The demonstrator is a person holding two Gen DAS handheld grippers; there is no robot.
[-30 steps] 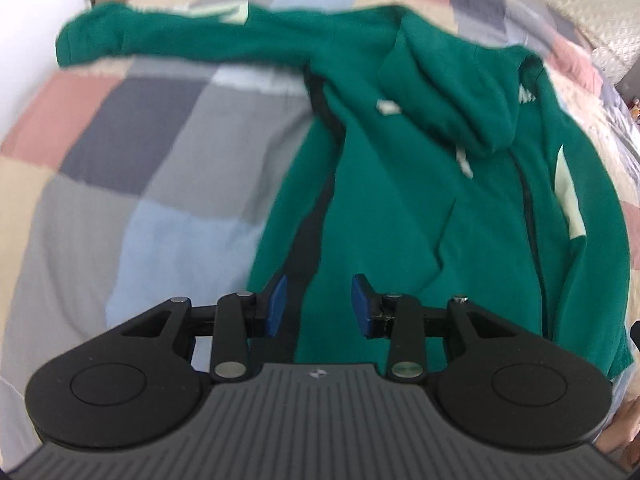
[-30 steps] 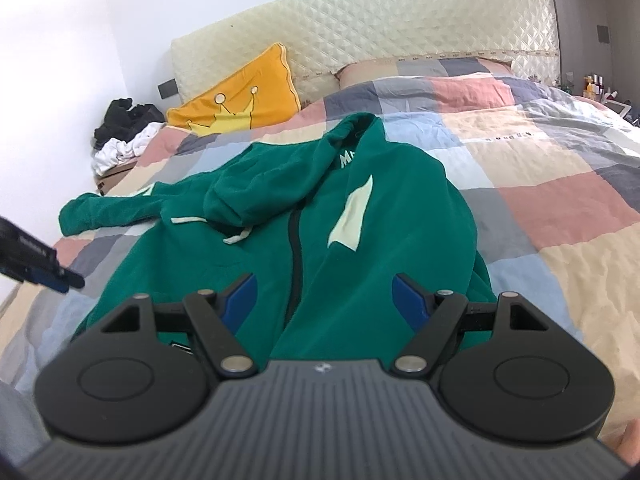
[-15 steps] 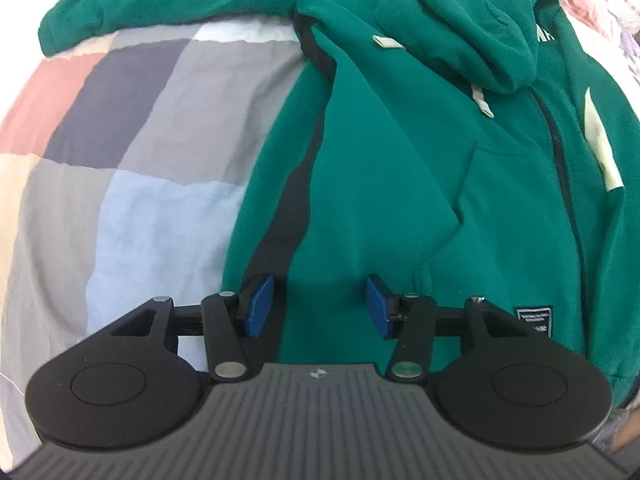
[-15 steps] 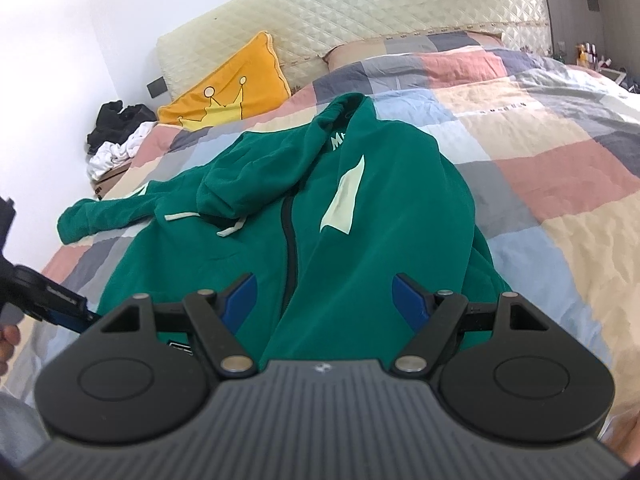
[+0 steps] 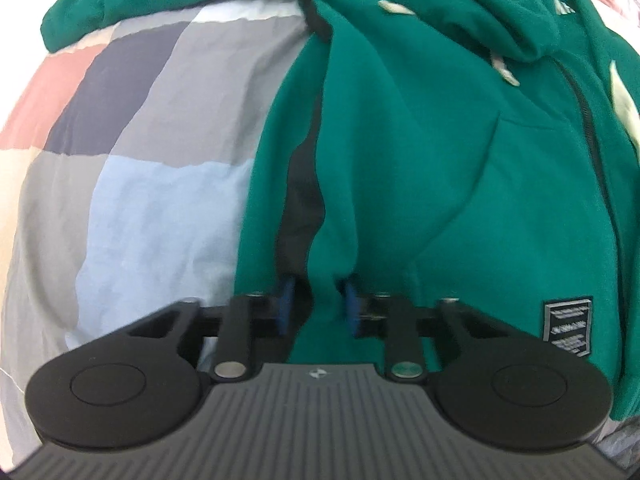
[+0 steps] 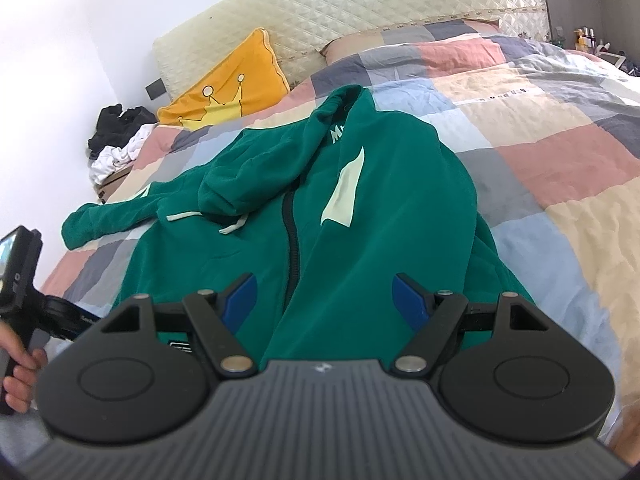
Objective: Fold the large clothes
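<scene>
A green zip hoodie (image 5: 440, 160) lies face up on the bed, hood flopped over the chest and one sleeve stretched to the far left. My left gripper (image 5: 319, 306) points steeply down at the hem near the hoodie's left side. Its jaws are closing, and the blue pads (image 5: 286, 304) pinch a raised ridge of green cloth between them. In the right wrist view the hoodie (image 6: 360, 240) runs away toward the pillows. My right gripper (image 6: 328, 304) hovers open over the hem by the zip, with nothing gripped. A hand (image 6: 18, 368) holds the left tool's black body (image 6: 20, 272) at the left edge.
The patchwork bedcover (image 6: 560, 160) spreads wide to the right of the hoodie. A yellow crown pillow (image 6: 228, 84) leans on the quilted headboard (image 6: 360, 8). A heap of dark and white clothes (image 6: 120, 136) sits at the far left, and bottles (image 6: 588, 38) stand at the far right.
My left gripper dropped onto the hoodie's hem and its jaws went from wide apart to pinching a fold of cloth. The right gripper stayed open and nearly still.
</scene>
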